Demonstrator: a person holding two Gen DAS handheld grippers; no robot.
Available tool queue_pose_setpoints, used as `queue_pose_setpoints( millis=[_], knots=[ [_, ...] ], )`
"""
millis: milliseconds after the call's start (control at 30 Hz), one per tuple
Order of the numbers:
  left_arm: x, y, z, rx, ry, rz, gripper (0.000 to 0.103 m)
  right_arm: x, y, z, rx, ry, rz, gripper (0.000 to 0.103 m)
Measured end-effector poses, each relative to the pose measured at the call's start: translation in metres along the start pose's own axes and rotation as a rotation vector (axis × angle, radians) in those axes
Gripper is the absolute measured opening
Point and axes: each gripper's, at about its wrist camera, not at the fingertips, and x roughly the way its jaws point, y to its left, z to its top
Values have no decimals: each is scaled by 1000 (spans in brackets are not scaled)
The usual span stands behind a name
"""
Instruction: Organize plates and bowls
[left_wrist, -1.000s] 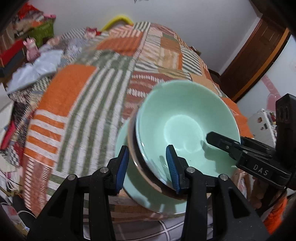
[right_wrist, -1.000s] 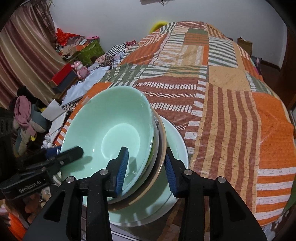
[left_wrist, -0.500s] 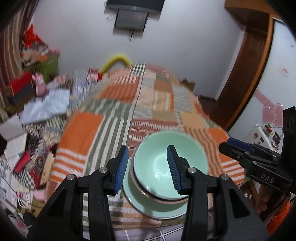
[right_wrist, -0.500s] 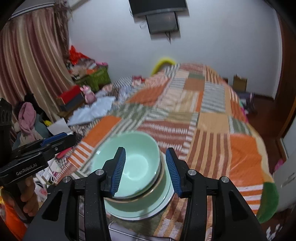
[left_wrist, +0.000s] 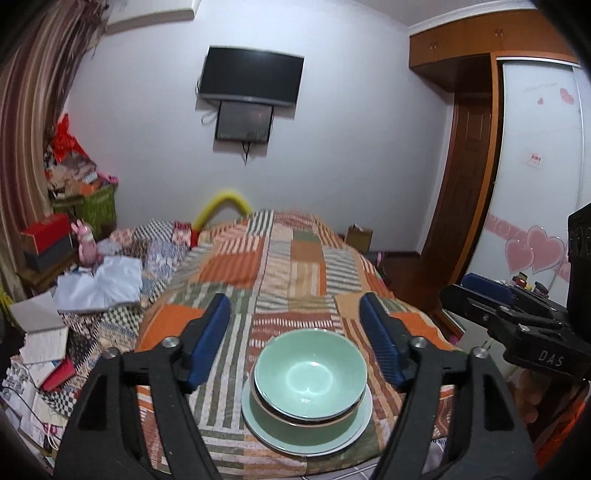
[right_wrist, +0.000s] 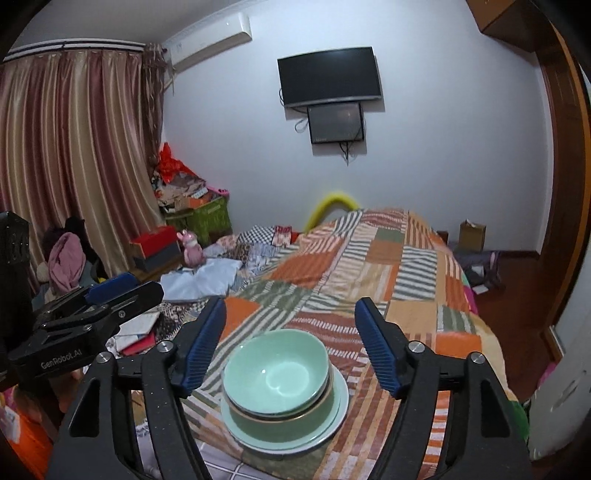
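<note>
A stack of mint-green bowls (left_wrist: 309, 373) sits on a pale green plate (left_wrist: 258, 424) at the near edge of a patchwork-covered bed (left_wrist: 288, 266). The stack also shows in the right wrist view (right_wrist: 275, 373) on the plate (right_wrist: 340, 410). My left gripper (left_wrist: 295, 347) is open and empty, held back above the stack. My right gripper (right_wrist: 291, 350) is open and empty too, likewise back from it. Each gripper shows in the other's view: the right one (left_wrist: 491, 295) at the right, the left one (right_wrist: 110, 291) at the left.
Clothes, papers and boxes (right_wrist: 207, 273) lie along the bed's left side. A curtain (right_wrist: 74, 166) hangs at the left, a TV (right_wrist: 328, 75) is on the far wall, a wooden wardrobe and door (left_wrist: 469, 177) stand at the right.
Both grippers let go of the bowl rims, opened wide and pulled back and up. The bowls stay stacked on the plate.
</note>
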Motion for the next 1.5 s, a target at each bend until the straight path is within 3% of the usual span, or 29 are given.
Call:
queue_pose_setpoints(
  millis=[233, 433, 1500],
  knots=[
    [-23, -7, 2, 37, -90, 19, 99, -9, 6, 0, -4, -46, -6, 86],
    [-33, -8, 3, 45, -125, 24, 101, -19, 9, 0, -7, -91, -40, 103],
    [-41, -11, -3, 33, -126, 2, 101, -31, 12, -4, -3, -115, -71, 103]
  ],
)
